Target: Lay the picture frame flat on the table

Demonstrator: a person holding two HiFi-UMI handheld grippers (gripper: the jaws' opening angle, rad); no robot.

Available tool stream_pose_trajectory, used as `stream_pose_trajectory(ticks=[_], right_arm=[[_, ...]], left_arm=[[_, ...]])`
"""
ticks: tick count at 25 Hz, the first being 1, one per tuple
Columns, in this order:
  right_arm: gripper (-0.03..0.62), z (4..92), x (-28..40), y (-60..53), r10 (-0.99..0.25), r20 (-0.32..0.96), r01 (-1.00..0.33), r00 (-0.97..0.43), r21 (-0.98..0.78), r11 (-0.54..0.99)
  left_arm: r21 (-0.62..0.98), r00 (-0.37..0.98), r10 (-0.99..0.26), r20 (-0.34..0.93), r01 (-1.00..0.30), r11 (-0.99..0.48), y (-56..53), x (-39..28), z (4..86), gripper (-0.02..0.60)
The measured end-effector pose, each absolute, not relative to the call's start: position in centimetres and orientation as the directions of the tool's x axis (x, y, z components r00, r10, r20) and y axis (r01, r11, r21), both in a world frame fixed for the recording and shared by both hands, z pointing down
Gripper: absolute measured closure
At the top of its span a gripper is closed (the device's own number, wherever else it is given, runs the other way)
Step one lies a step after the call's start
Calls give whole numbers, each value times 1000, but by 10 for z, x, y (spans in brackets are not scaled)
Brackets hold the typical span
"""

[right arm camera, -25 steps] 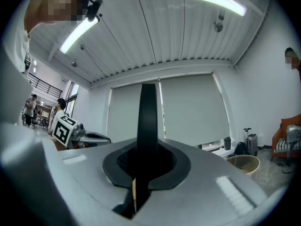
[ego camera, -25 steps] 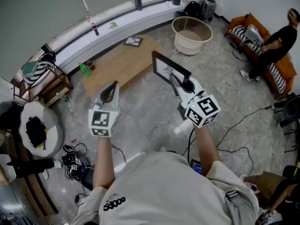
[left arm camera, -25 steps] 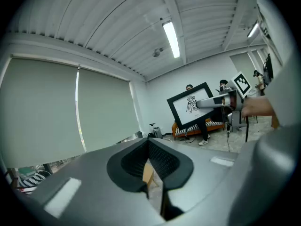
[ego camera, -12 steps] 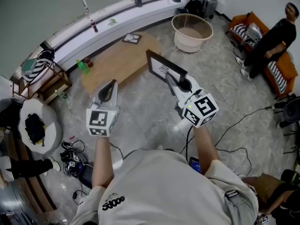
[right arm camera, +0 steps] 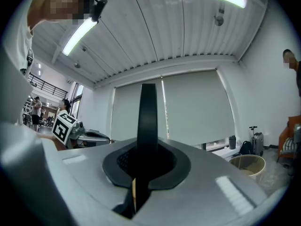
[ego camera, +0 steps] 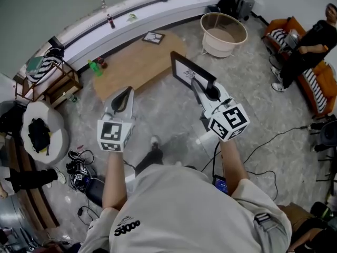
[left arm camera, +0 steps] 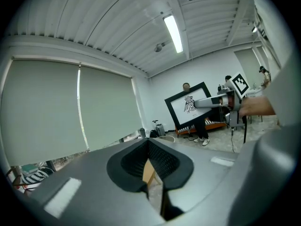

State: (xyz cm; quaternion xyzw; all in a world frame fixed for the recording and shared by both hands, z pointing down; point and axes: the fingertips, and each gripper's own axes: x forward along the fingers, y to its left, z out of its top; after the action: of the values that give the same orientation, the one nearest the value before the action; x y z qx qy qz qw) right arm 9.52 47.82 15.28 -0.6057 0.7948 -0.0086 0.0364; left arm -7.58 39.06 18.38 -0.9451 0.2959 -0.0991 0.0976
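Picture frame [ego camera: 187, 75] was not on the table [ego camera: 134, 65]. It was in the air just past the table's near right corner, over the floor [ego camera: 168, 115]; from this steep view I couldn't tell if it overlapped the table edge. It stood on edge, not flat. Its long axis ran upper left to lower right in the head view, and the printed face was turned toward the left gripper [ego camera: 126, 93]. The left gripper view saw the bird drawing [left arm camera: 189, 103] face-on, with the frame tilted a little. Right gripper [ego camera: 195, 83] was clamped on the frame's edge nearest the person; its own view showed the frame edge-on, rising straight up out of the pads. Left gripper was well apart to the frame's left, short of the table's near edge, jaws narrow with the tips together and nothing between. Both forearms were stretched forward, grippers pointing away from the body, marker cubes toward it.
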Motion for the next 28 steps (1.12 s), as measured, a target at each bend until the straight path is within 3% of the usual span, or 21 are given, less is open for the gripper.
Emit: stream_pose_trajectory(ticks=[28], right_arm=[[580, 149, 110, 147, -975, -30, -974, -219, -59, 220]], left_arm=[[-218, 812, -575, 106, -545, -810, 30, -64, 192, 574]])
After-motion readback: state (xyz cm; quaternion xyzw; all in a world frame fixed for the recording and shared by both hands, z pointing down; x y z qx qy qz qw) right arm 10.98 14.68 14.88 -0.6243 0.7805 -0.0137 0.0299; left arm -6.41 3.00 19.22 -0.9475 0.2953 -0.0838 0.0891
